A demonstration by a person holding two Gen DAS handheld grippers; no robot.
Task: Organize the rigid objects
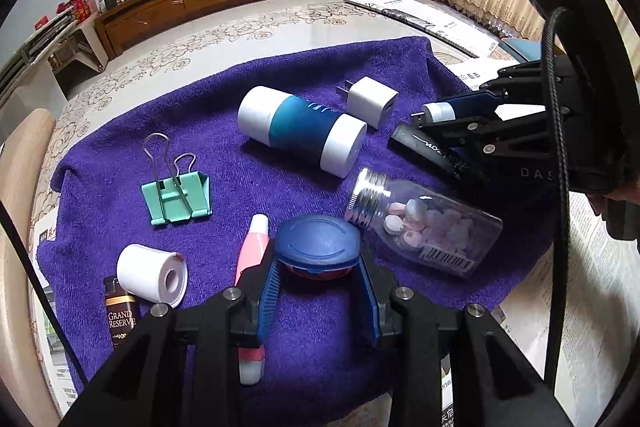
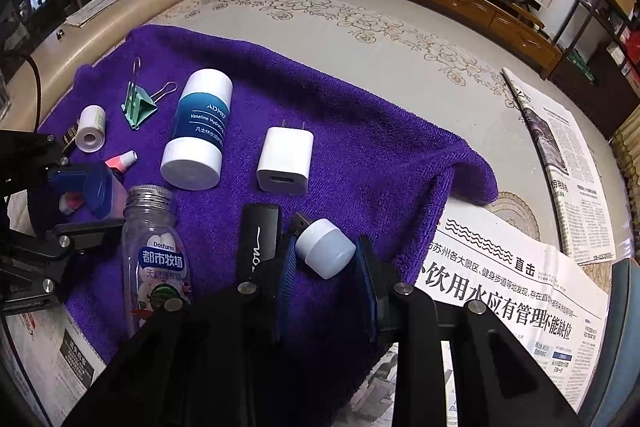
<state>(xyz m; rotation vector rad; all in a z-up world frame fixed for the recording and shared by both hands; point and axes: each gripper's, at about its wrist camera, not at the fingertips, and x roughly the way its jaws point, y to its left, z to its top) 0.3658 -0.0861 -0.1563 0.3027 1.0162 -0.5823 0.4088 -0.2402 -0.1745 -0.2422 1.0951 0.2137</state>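
Rigid objects lie on a purple towel [image 1: 224, 99]. My left gripper [image 1: 318, 267] is shut on a blue oval cap [image 1: 318, 241], just above the towel; it also shows in the right wrist view [image 2: 98, 193]. My right gripper [image 2: 326, 255] is shut on a small white USB night light [image 2: 326, 247], seen in the left wrist view [image 1: 438, 111]. Between them lie a clear tablet bottle [image 1: 424, 223] and a black stick [image 1: 436, 153]. Farther off are a white-and-teal Vaseline jar [image 1: 302, 129], a white charger [image 1: 372, 101] and a green binder clip [image 1: 178, 195].
A pink tube [image 1: 252, 251], a white tape roll [image 1: 152, 275] and a brown sachet [image 1: 122, 317] lie at the towel's left front. Newspapers [image 2: 500, 275] cover the table [image 2: 360, 27] around the towel. A wooden chair back [image 1: 20, 187] stands at the left.
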